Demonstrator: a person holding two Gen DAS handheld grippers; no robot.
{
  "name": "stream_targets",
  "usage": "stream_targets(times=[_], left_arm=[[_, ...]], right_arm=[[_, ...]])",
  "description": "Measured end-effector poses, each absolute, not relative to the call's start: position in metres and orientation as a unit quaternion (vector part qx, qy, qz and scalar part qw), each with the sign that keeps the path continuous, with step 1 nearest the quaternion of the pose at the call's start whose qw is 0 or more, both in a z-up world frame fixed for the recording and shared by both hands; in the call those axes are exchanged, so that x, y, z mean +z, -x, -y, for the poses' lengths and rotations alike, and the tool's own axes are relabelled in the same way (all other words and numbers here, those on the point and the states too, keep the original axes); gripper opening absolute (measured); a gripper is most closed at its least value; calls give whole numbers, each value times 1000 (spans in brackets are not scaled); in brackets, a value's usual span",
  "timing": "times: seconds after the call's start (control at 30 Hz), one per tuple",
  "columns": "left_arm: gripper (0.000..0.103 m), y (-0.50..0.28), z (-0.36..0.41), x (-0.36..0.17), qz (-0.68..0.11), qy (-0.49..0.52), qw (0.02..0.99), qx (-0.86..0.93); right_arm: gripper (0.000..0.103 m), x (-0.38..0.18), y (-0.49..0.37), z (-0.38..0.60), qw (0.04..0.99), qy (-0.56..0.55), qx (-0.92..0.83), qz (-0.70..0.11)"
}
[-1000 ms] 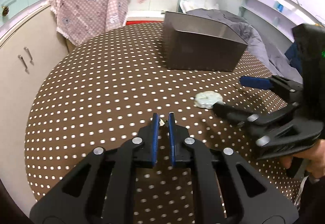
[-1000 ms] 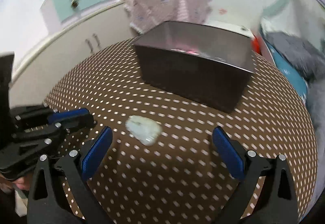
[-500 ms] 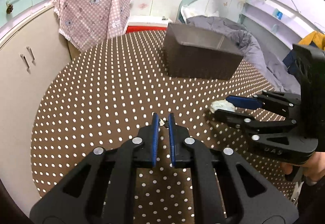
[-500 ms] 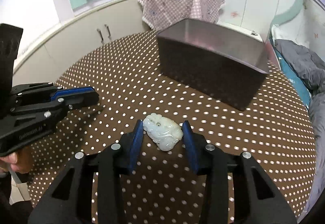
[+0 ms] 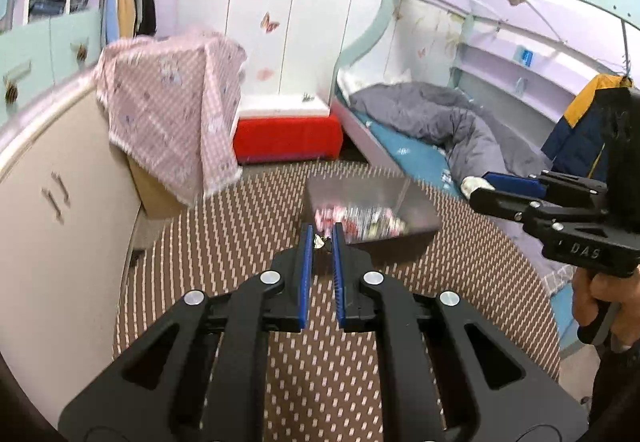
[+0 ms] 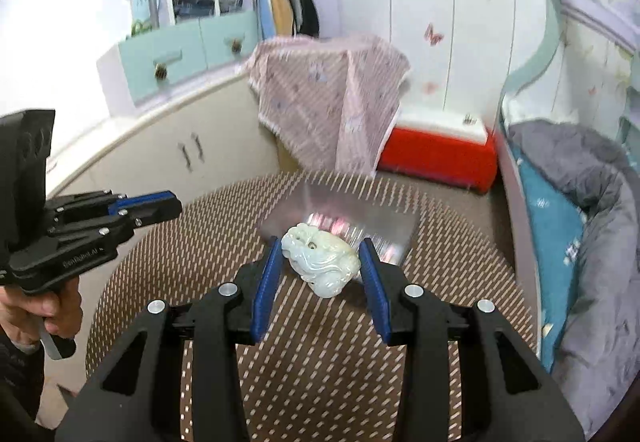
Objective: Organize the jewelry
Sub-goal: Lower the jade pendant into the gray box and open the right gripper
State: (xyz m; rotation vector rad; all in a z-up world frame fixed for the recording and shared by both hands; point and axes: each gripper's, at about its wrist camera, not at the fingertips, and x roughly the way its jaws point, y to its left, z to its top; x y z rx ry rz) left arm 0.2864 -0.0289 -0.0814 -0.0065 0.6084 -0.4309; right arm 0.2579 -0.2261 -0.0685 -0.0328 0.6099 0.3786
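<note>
My right gripper (image 6: 319,254) is shut on a pale green carved jade pendant (image 6: 318,262) and holds it in the air before the dark box (image 6: 384,217). It also shows in the left wrist view (image 5: 480,189) at the right. My left gripper (image 5: 321,238) is shut on a small silvery jewelry piece (image 5: 320,240), lifted above the table near the box (image 5: 416,209). The box holds several blurred, pinkish items (image 5: 356,222). The left gripper shows at the left of the right wrist view (image 6: 176,203).
The round table has a brown cloth with white dots (image 5: 224,242). A cream cabinet (image 5: 60,201) stands to the left, with a pink checked cloth (image 5: 172,113) behind it. A red box (image 5: 286,137) and a bed with a grey quilt (image 5: 440,113) lie beyond.
Both grippers have risen from the table with their pieces. The jade pendant has left the cloth, held in the right gripper. The view now looks down into the box.
</note>
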Motion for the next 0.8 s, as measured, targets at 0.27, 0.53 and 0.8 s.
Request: stream_targets(times=[0.27, 0.53, 0.8], left_arm=[[10, -326, 57, -39, -278, -5, 929, -243], [10, -365, 79, -33, -308, -1, 914, -264], [76, -385, 82, -43, -331, 2, 912, -242]], right_arm=[[37, -35, -299, 246, 938, -12, 181, -295], [37, -43, -338, 245, 922, -44, 190, -335], [77, -61, -362, 250, 912, -82, 167, -365]])
